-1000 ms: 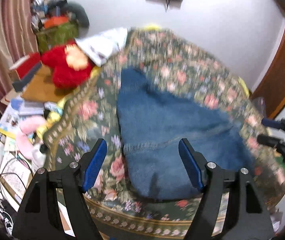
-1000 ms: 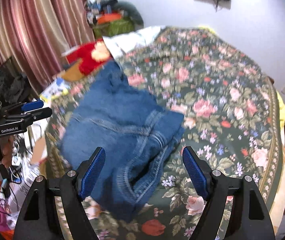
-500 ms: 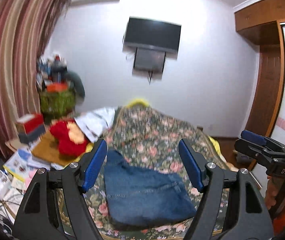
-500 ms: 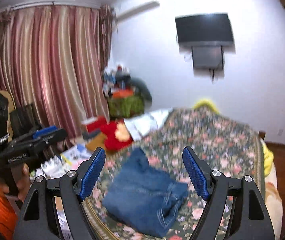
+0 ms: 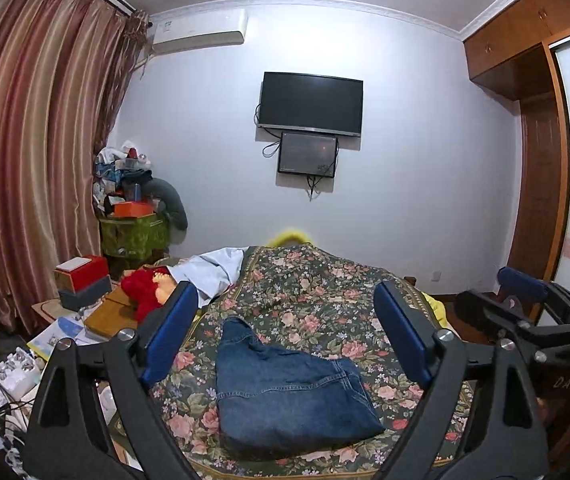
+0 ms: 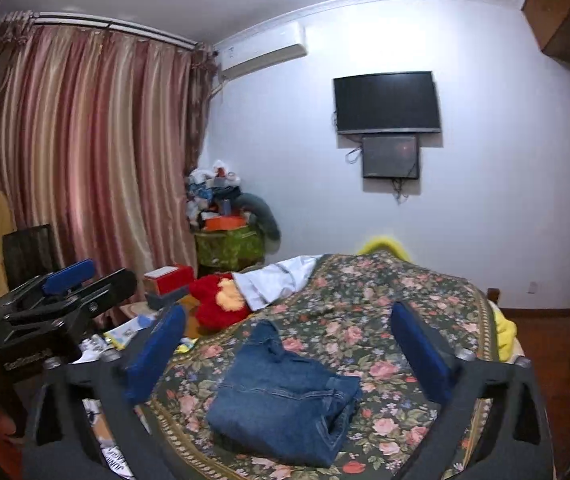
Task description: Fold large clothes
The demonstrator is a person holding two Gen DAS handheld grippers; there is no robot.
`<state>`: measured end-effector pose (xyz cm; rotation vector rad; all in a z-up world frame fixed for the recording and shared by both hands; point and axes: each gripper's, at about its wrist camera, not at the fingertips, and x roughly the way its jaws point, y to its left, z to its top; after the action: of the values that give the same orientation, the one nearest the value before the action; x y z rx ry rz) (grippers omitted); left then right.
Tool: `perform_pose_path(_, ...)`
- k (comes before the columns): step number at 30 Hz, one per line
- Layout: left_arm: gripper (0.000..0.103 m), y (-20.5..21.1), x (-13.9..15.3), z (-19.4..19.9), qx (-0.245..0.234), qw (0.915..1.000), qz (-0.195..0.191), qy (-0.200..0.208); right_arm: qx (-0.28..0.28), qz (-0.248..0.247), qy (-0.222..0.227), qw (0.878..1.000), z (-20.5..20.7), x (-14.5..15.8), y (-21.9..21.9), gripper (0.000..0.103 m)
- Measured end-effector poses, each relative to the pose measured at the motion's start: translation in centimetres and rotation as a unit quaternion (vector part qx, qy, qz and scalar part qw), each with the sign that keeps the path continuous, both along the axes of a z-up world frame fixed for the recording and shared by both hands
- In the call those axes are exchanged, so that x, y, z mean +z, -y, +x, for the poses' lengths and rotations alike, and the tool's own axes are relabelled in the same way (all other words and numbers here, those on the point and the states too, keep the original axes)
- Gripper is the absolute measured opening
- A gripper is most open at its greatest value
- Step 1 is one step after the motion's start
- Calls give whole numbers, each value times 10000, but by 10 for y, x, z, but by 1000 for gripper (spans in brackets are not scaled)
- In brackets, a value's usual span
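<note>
the folded jeans (image 5: pixel 289 396) are lying on the bed (image 5: pixel 325 304), likely heavy, limp denim best gripped at thick seamed edges, while the left tool (image 5: pixel 285 336) and right tool (image 6: pixel 289 354) are just opening wide, holding nothing.

white wall (image 5: pixel 425 152) with black TV (image 5: pixel 311 103) | air conditioner (image 5: pixel 199 32) near ceiling | striped curtains (image 5: pixel 33 152) left | wooden wardrobe (image 5: pixel 525 52) right | floral bedspread (image 5: pixel 325 304) | floor possibly dark wood (image 6: pixel 545 320)
</note>
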<state>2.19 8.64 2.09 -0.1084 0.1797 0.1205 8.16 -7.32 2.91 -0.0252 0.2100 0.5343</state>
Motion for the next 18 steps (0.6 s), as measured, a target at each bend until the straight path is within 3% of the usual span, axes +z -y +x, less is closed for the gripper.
perform_pose_path(18,93,-1,-13,2,-27,9999,-7,-171,-98,-63,-219,9997,10,-12,2,103)
